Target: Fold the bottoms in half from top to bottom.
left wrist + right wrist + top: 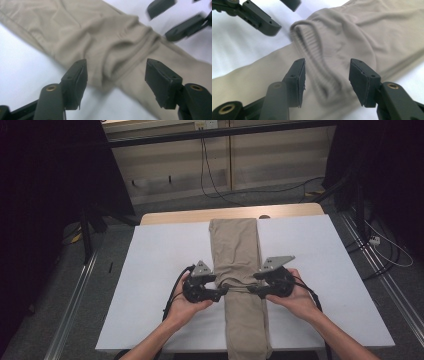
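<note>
A white surface (pixel 160 270) is carrying a long strip of folded tan trousers (pixel 235 245), which is running down the middle from the far edge and hanging over the near edge. A folded end with a ribbed waistband is lying across the strip near its middle. A person's two hands are reaching in from the near side, each holding a black gripper. The left gripper (pixel 223 291) is sitting at the left edge of the trousers, and the right gripper (pixel 251 290) is sitting at the right edge, the two facing each other. In the left gripper view, the left fingers (pixel 75 80) are standing spread apart around the fold, clasping nothing. In the right gripper view, the right fingers (pixel 295 77) are likewise spread wide over the ribbed band. Judging from this, a shallow pinch could be catching only the top layer, letting the fold slide apart; uneven pulling could be skewing the strip.
</note>
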`<state>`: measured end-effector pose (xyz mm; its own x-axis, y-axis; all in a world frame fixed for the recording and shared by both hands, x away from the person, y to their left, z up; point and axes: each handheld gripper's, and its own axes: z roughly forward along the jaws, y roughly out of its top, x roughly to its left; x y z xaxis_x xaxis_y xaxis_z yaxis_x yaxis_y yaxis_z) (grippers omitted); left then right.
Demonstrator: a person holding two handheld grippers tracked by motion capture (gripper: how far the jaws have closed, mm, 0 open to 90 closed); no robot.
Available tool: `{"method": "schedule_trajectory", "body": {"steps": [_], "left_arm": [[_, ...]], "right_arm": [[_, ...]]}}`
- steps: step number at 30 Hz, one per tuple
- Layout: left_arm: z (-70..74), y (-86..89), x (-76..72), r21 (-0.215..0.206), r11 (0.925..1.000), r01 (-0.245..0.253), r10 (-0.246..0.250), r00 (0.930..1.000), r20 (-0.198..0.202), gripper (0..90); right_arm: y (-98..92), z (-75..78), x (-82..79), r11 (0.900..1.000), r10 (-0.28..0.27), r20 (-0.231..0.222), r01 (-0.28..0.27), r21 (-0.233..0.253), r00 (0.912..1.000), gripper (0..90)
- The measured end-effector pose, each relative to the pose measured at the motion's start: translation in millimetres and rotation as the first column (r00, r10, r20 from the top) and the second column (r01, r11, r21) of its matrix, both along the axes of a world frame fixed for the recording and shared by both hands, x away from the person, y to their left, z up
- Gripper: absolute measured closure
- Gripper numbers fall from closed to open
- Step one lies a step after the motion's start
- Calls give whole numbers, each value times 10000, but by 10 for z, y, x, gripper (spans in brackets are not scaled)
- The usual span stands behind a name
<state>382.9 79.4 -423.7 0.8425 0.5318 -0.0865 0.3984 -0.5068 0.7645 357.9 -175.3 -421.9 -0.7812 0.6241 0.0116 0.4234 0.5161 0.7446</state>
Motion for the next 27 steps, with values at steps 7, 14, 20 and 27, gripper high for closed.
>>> {"method": "schedule_trajectory", "body": {"steps": [7, 14, 20, 27], "left_arm": [[-177, -90, 170, 661, 9969, 416, -405, 9990, -180, 447], [-173, -61, 210, 244, 9992, 327, -317, 9988, -373, 729], [32, -26, 61, -348, 9991, 226, -246, 9979, -592, 838], [300, 84, -670, -703, 9885, 1340, -1383, 9886, -593, 850]], "right_arm": [[28, -178, 96, 9945, 384, -155, -398, -967, 9991, 526], [-41, -206, 120, 9963, 252, -6, -251, -823, 9997, 782], [-101, -82, 86, 9990, 77, -111, -82, -432, 9999, 846], [-238, 254, -515, 9950, 687, -620, -639, 762, 9957, 845]]}}
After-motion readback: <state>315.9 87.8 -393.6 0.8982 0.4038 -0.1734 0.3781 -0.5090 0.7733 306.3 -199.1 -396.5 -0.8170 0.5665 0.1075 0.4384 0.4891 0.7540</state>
